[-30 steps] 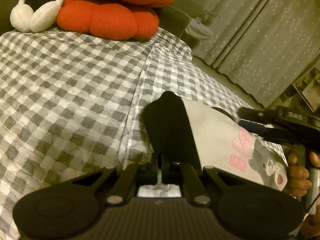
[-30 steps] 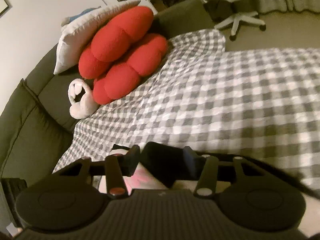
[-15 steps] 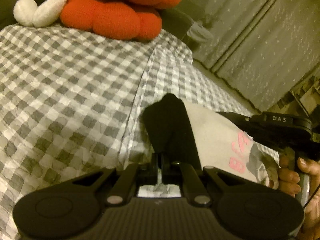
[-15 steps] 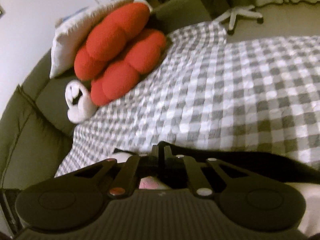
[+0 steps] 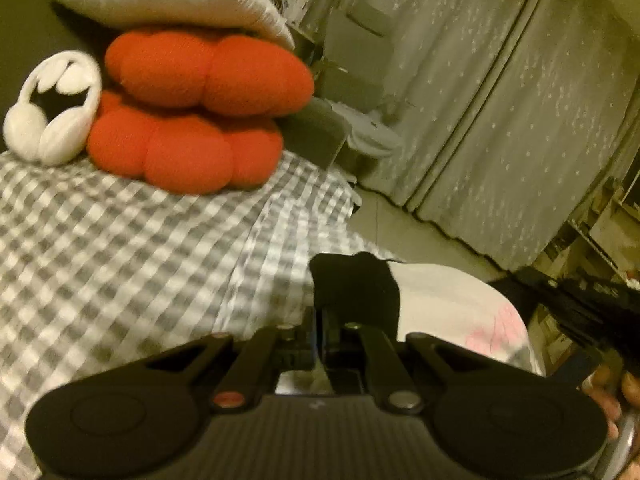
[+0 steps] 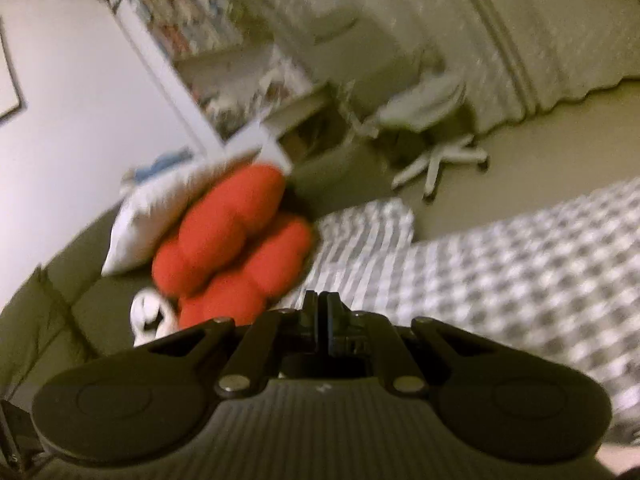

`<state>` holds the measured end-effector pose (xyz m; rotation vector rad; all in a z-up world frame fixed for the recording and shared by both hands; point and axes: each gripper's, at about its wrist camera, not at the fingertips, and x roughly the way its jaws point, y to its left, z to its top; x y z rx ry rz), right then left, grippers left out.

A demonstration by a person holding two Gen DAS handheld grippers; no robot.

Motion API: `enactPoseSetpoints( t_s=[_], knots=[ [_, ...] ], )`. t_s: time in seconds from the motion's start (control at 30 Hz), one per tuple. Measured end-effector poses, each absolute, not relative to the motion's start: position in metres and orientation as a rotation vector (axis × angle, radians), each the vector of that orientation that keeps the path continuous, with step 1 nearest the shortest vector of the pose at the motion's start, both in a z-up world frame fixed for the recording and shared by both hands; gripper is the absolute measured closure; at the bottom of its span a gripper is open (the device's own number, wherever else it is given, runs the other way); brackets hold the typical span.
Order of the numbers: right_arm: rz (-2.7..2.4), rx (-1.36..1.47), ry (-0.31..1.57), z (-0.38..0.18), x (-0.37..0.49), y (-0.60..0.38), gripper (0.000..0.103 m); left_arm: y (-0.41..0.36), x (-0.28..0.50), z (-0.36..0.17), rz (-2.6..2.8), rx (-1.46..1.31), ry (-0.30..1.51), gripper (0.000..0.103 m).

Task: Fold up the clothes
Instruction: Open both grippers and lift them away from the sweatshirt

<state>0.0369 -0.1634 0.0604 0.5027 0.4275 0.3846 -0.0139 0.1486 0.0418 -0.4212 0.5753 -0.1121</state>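
Left wrist view: left gripper (image 5: 326, 316) pressed together on the black edge of the garment (image 5: 448, 304), a white piece with pink print, lifted above the checked bedspread (image 5: 120, 248). Right wrist view, blurred: right gripper (image 6: 322, 312) fingers pressed together; whether cloth sits between them cannot be told. Red cushions (image 6: 232, 252) behind.
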Motion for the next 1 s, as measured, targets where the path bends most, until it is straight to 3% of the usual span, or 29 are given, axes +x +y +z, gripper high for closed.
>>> enactPoseSetpoints(
  t_s=[0.2, 0.5, 1.0],
  knots=[
    [0.269, 0.462, 0.315, 0.087, 0.040, -0.200, 0.098, 0.127, 0.025, 0.065, -0.097, -0.386, 0.527, 0.101],
    [0.094, 0.396, 0.239, 0.084, 0.061, -0.236, 0.098, 0.092, 0.084, 0.072, -0.052, -0.315, 0.492, 0.101],
    [-0.132, 0.356, 0.260, 0.033, 0.103, -0.291, 0.098, 0.072, 0.181, 0.043, 0.065, -0.218, 0.474, 0.101]
  ],
)
